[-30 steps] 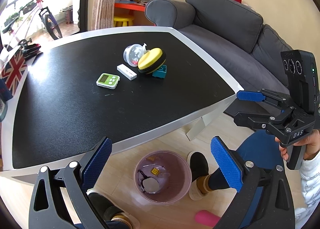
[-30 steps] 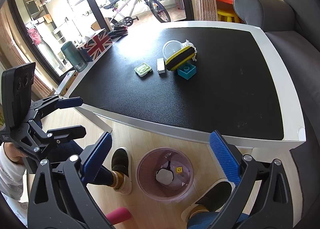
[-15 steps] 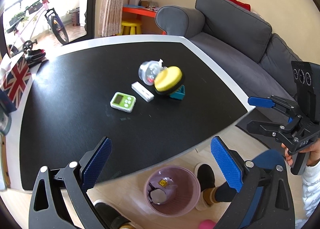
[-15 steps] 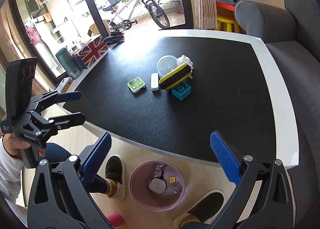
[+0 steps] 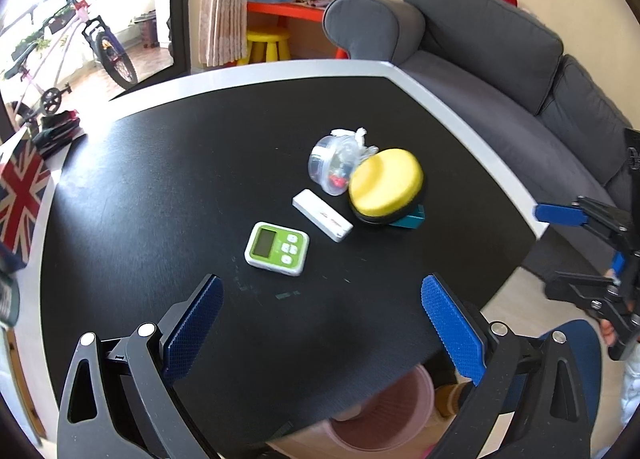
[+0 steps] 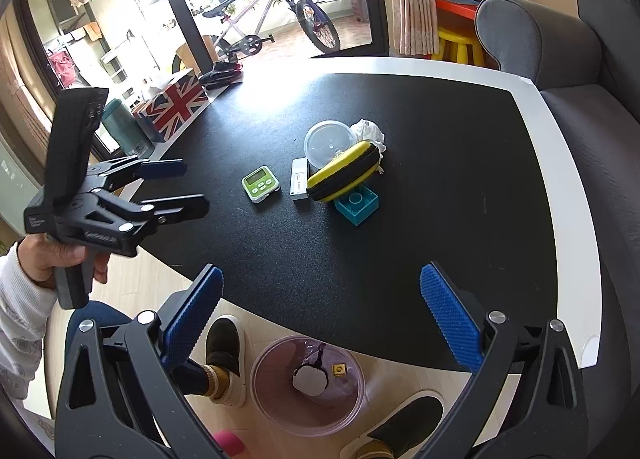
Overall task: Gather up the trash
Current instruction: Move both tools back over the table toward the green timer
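A cluster lies mid-table: a clear plastic tub (image 5: 331,167) on its side, crumpled white tissue (image 6: 370,131) behind it, a yellow and black round case (image 5: 386,185) leaning on a teal brick (image 6: 357,205), a white stick (image 5: 322,215) and a green timer (image 5: 277,247). A pink bin (image 6: 307,381) on the floor holds some scraps. My left gripper (image 5: 322,329) is open and empty over the near table edge. My right gripper (image 6: 320,317) is open and empty, above the table edge and bin.
The black table (image 5: 160,187) has a white rim. A grey sofa (image 5: 500,59) stands to the right. A Union Jack box (image 6: 174,103) and a green flask (image 6: 126,133) sit at the table's left edge. My feet (image 6: 222,359) flank the bin.
Both grippers have moved up and forward over the table, toward the cluster. The bin has slid under the table edge in the left wrist view. Both stay open.
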